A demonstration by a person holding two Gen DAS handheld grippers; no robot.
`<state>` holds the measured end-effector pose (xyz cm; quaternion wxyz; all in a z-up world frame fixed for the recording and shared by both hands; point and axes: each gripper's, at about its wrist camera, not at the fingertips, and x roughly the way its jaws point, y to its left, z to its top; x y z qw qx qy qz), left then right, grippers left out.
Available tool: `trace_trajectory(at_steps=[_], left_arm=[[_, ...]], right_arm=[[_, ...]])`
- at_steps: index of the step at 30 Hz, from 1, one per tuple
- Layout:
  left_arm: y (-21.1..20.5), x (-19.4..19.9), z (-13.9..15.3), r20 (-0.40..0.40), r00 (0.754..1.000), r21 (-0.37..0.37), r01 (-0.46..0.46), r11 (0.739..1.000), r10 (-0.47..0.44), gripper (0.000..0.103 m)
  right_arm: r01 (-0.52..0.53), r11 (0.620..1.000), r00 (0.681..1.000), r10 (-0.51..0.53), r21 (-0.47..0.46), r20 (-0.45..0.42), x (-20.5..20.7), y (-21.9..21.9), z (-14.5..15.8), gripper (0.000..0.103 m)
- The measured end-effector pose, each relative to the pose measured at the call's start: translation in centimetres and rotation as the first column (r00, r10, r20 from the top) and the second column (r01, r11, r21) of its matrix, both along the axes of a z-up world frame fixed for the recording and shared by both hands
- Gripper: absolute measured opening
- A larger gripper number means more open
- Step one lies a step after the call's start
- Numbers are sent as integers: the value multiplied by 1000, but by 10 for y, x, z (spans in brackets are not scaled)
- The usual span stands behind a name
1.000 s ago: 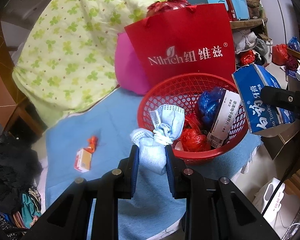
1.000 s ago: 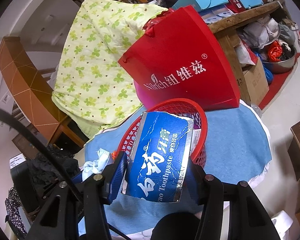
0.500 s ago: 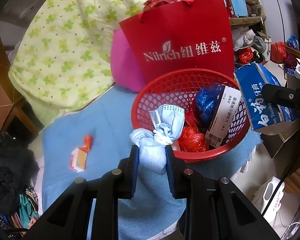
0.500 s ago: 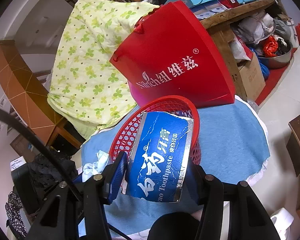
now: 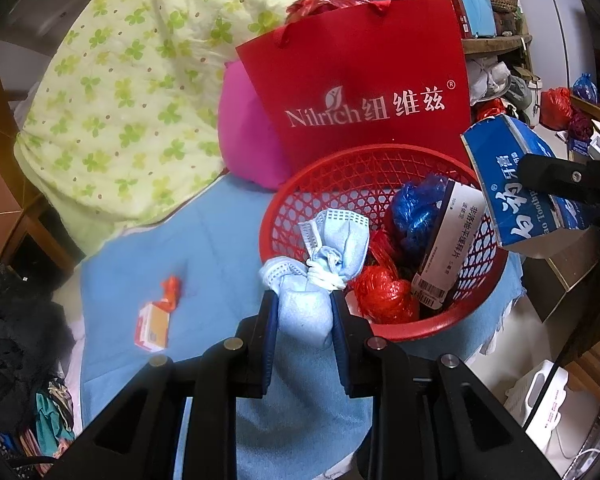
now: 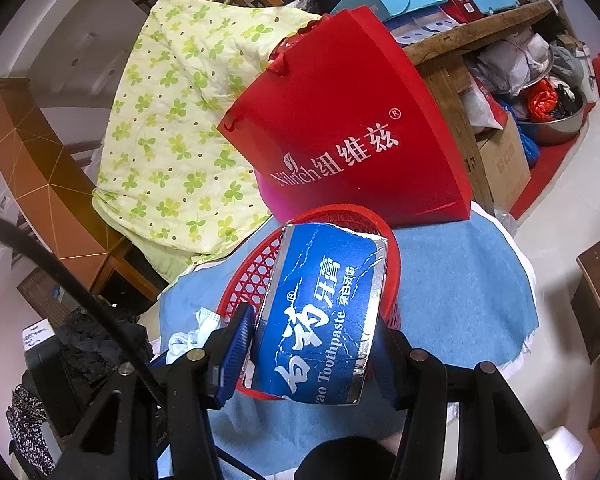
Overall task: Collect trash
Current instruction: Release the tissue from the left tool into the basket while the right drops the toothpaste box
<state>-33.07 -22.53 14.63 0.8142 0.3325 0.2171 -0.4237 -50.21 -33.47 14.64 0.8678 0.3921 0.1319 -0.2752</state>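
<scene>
My left gripper (image 5: 305, 312) is shut on a knotted light-blue face mask (image 5: 324, 256), held at the near left rim of the red mesh basket (image 5: 300, 188). The basket holds red and blue plastic wads and a white medicine box (image 5: 446, 240). My right gripper (image 6: 312, 344) is shut on a blue toothpaste box (image 6: 320, 312), held over the basket's (image 6: 260, 268) near rim; the box also shows in the left wrist view (image 5: 512, 184) at the basket's right side. A small orange-and-white box (image 5: 153, 324) with an orange wrapper (image 5: 171, 286) lies on the blue cloth, left of the basket.
The basket stands on a blue cloth (image 5: 204, 240) over a small table. A red paper bag (image 5: 360, 92) and a pink cushion (image 5: 248, 136) stand right behind it. A green-patterned quilt (image 5: 132, 92) lies back left. Dark clothes (image 5: 16, 344) lie at the left, clutter at the right.
Both grippers have stayed shut on their items. The views shifted slightly; the basket sits a little closer under both grippers.
</scene>
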Motion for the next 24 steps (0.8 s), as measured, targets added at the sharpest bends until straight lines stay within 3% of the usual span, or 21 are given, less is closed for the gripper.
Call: trace_trajectory(at_steps=[5, 10, 15, 17, 21, 24], left_arm=[[-9, 8, 1, -43, 999, -22, 12, 1000, -13, 28], [-21, 23, -4, -145, 988, -50, 42, 998, -49, 29], [-31, 39, -17, -246, 967, -62, 51, 997, -65, 46], [-30, 43, -21, -262, 964, -62, 40, 997, -55, 53], [-18, 45, -23, -241, 970, -64, 31, 997, -46, 57], [0, 47, -23, -231, 973, -73, 16, 997, -32, 59]], right_arm=[[6, 1000, 1000, -6, -8, -1, 9, -9, 1, 58], [14, 1000, 1000, -14, 8, 1, 22, -22, -2, 58], [16, 998, 1000, -16, 60, 9, 35, -35, -15, 59], [19, 995, 1000, -22, 94, 22, 39, -39, -22, 61], [0, 985, 997, -13, 174, 75, 41, -46, -36, 64], [0, 988, 996, -14, 156, 85, 38, -40, -36, 64]])
